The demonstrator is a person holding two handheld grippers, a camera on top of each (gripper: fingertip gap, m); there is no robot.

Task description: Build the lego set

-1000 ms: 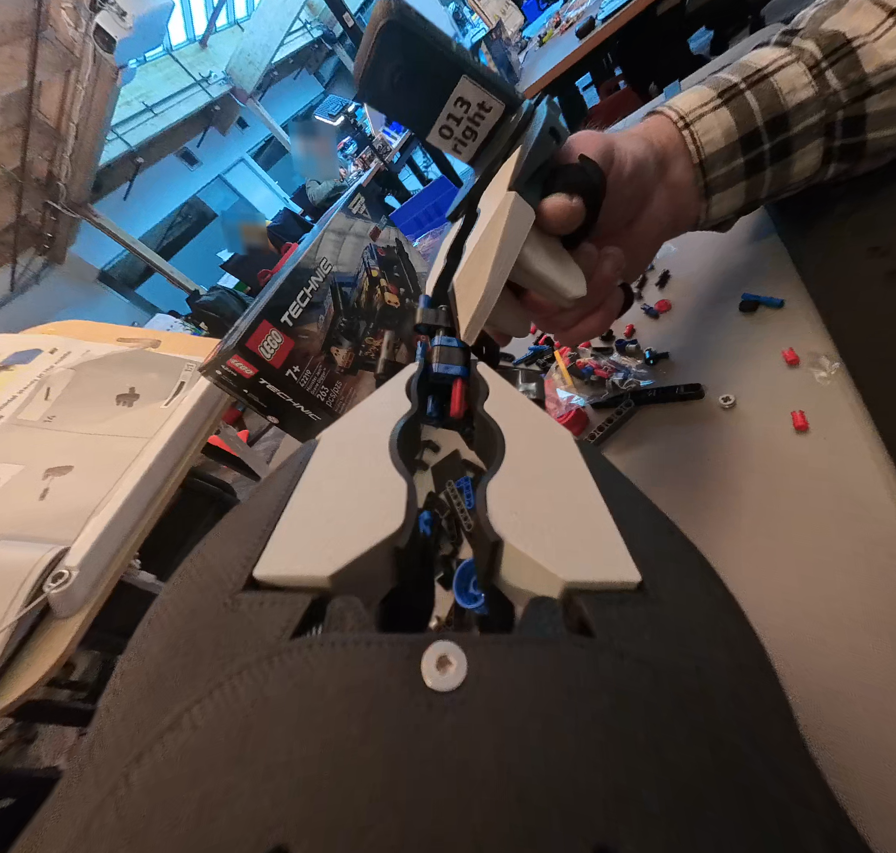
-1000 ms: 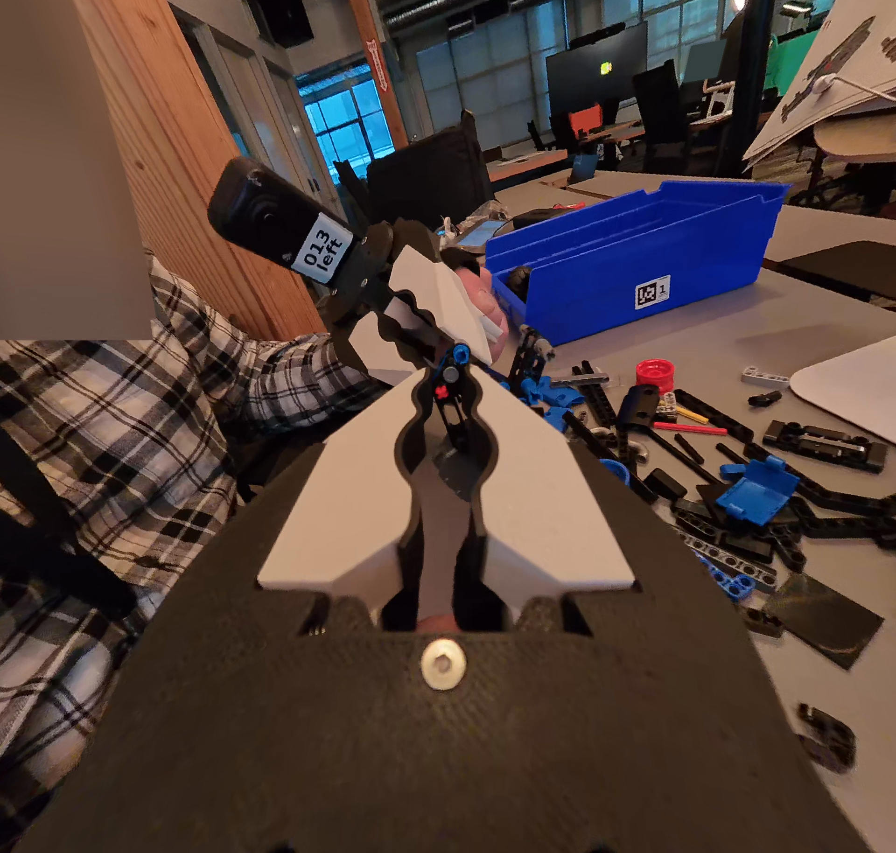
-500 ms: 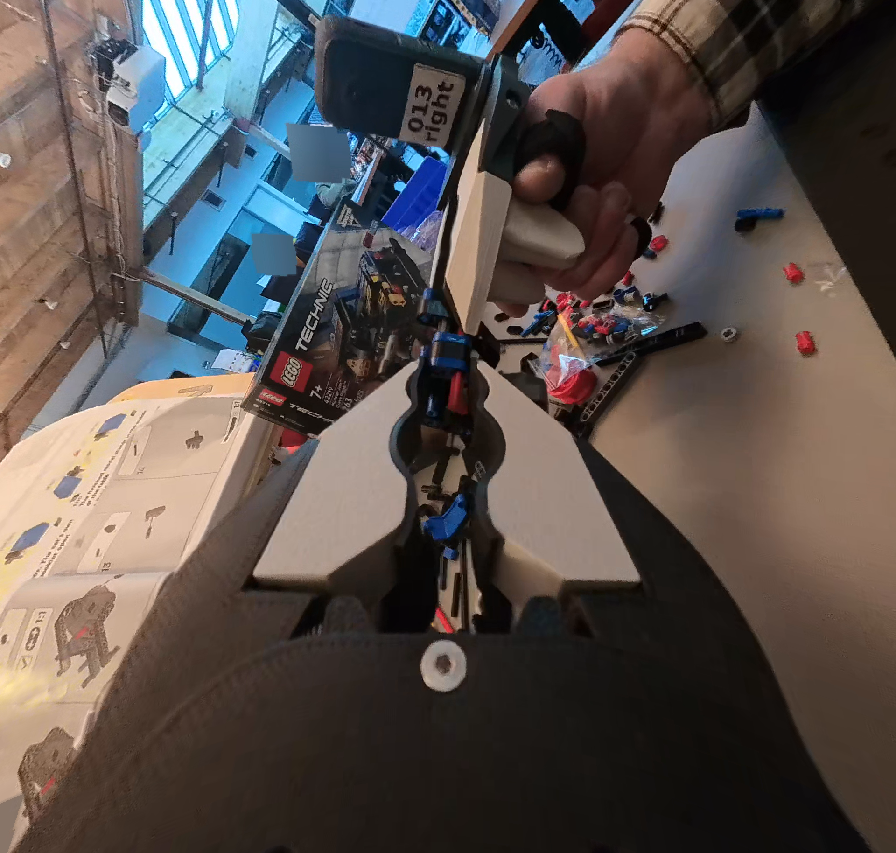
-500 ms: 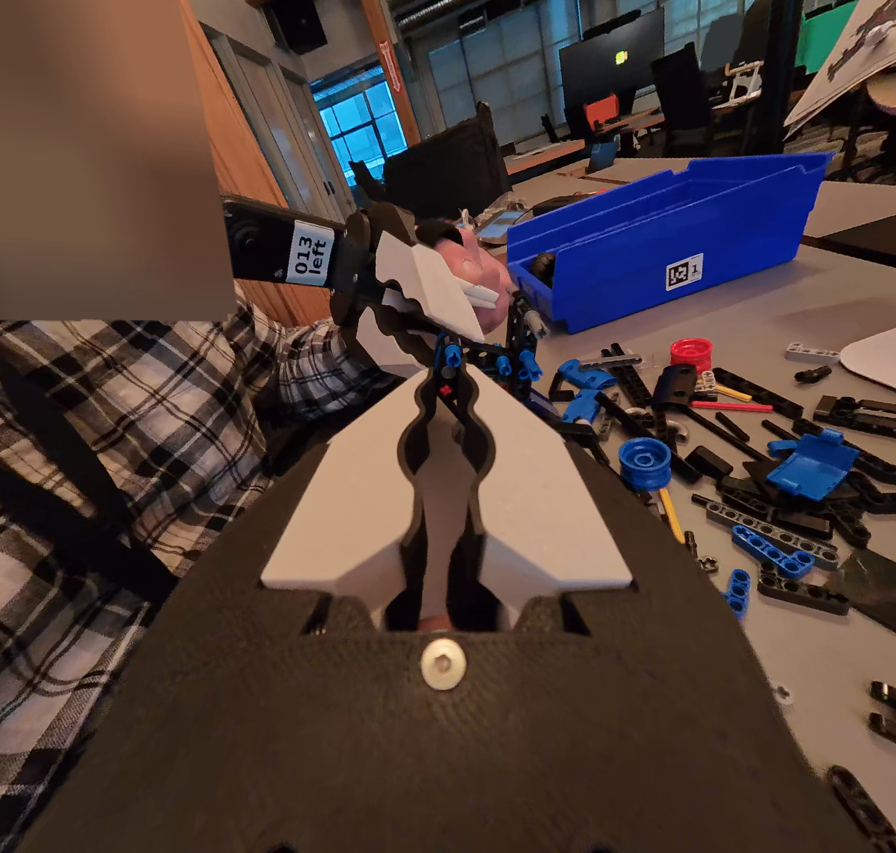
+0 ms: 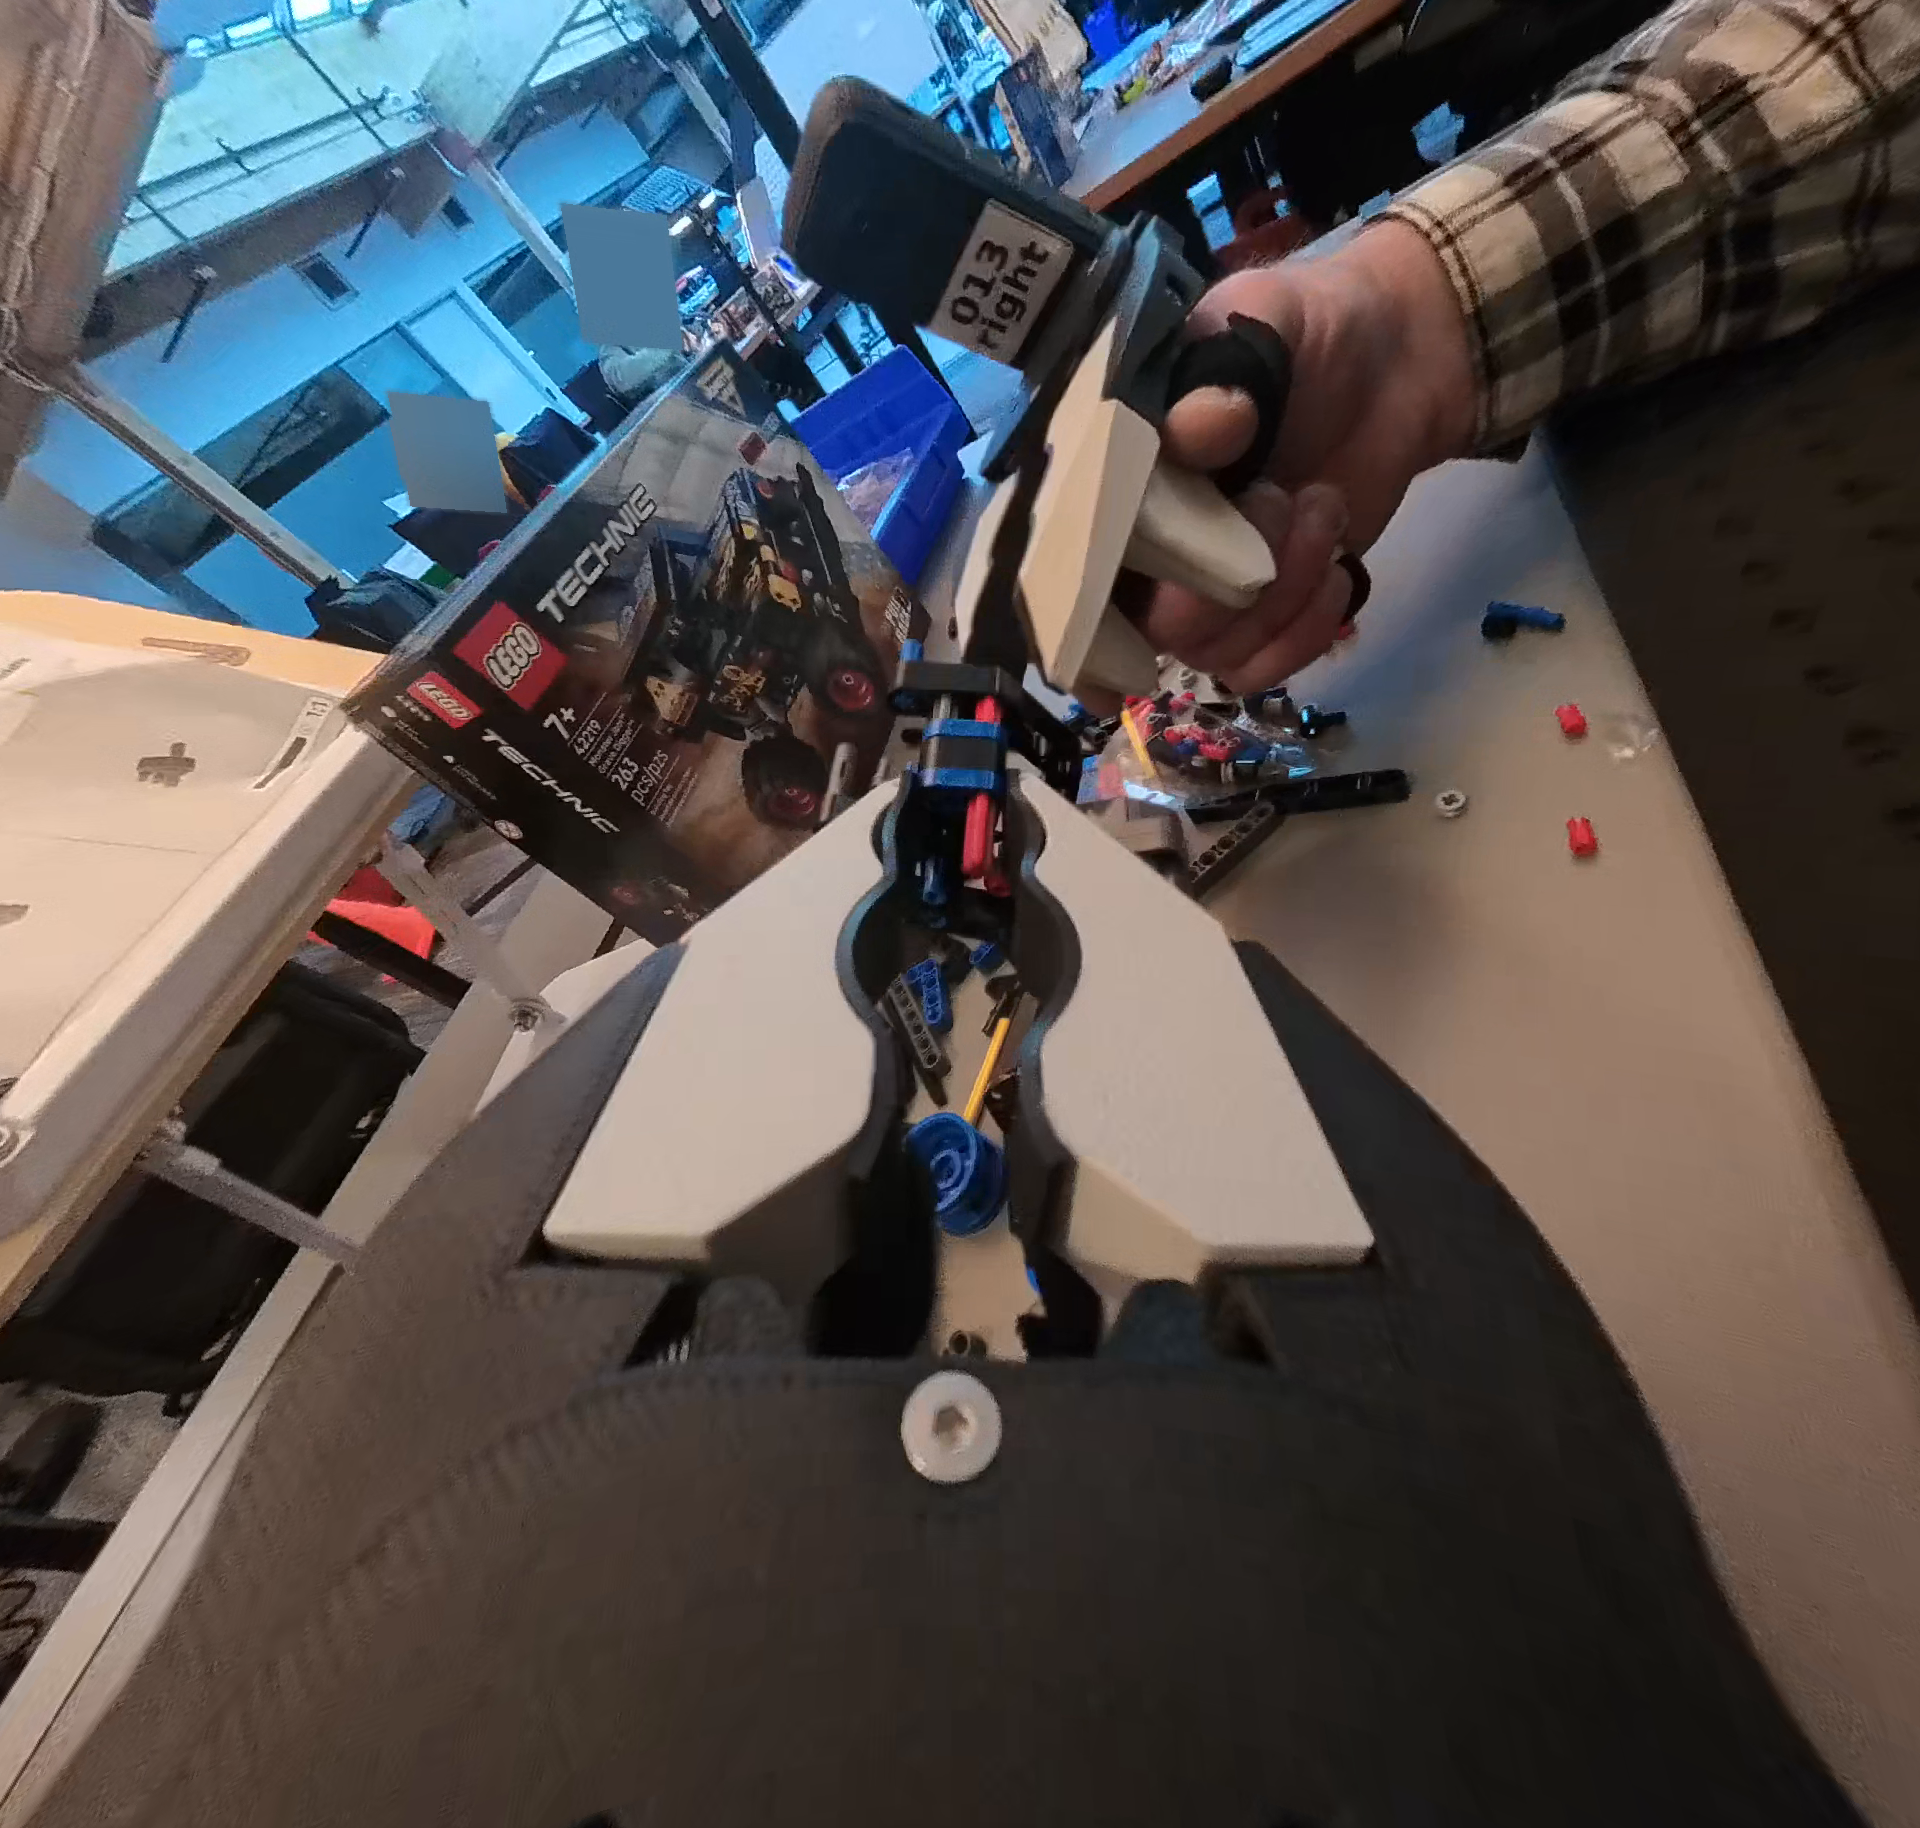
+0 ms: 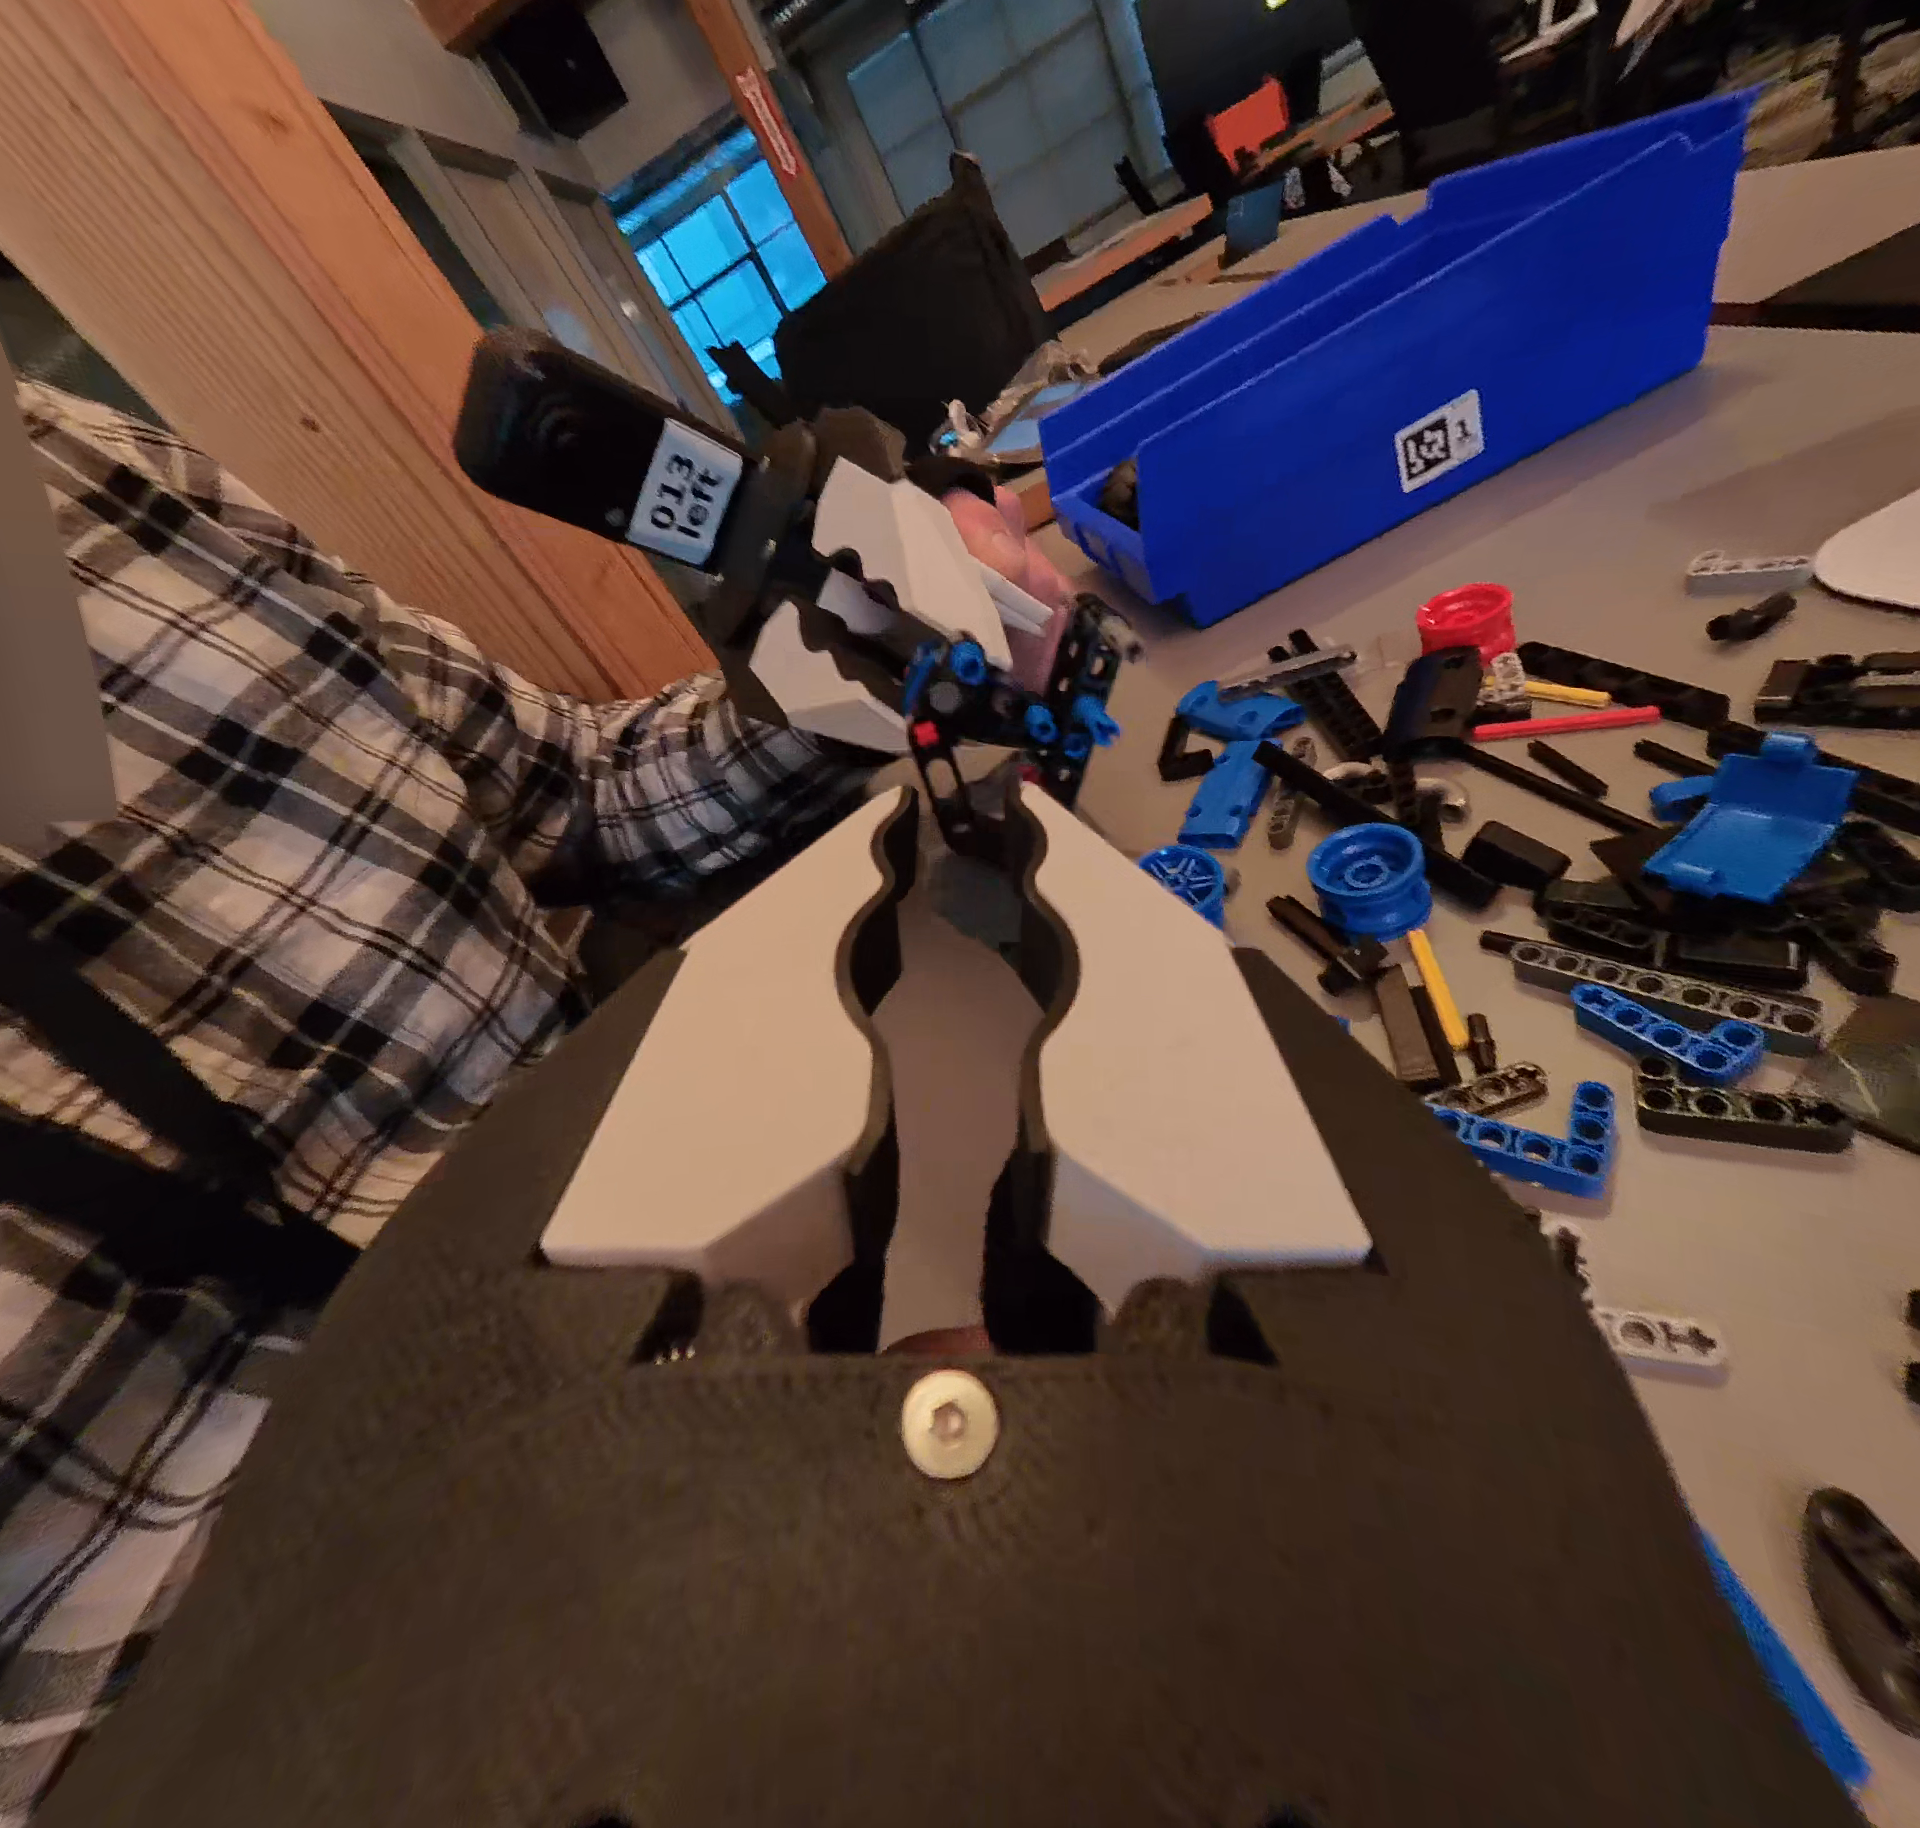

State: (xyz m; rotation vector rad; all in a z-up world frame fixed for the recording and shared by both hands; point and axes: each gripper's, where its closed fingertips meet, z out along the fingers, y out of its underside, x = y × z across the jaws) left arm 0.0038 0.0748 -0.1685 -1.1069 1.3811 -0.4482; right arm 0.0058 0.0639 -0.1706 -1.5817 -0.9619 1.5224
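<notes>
The counter runs down the right side of the left wrist view, and a bare stretch of it is seen at lower right, bounded by a dark strip along the far right. Its left edge is crowded: a lego box lies tilted at centre left, with an open instruction booklet beyond it at the left border. In the right wrist view the counter's right half is strewn with loose pieces, among them a blue wheel hub and a red hub, and a blue bin is set at upper right; little open surface is left there.

The lego assembly, a small black, blue and red frame, is held above the counter at frame centre, between the two tools. The left gripper is closed on its lower end, the white fingers nearly meeting around it. The right gripper is closed on a thin black beam of the same assembly, which is seen just past its tips in the right wrist view.

In the left wrist view the right tool is gripped from above by a hand with a plaid sleeve, its fingers angled down onto the assembly's top. In the right wrist view the left tool is seen at centre left, slanting down towards the middle of the frame.
</notes>
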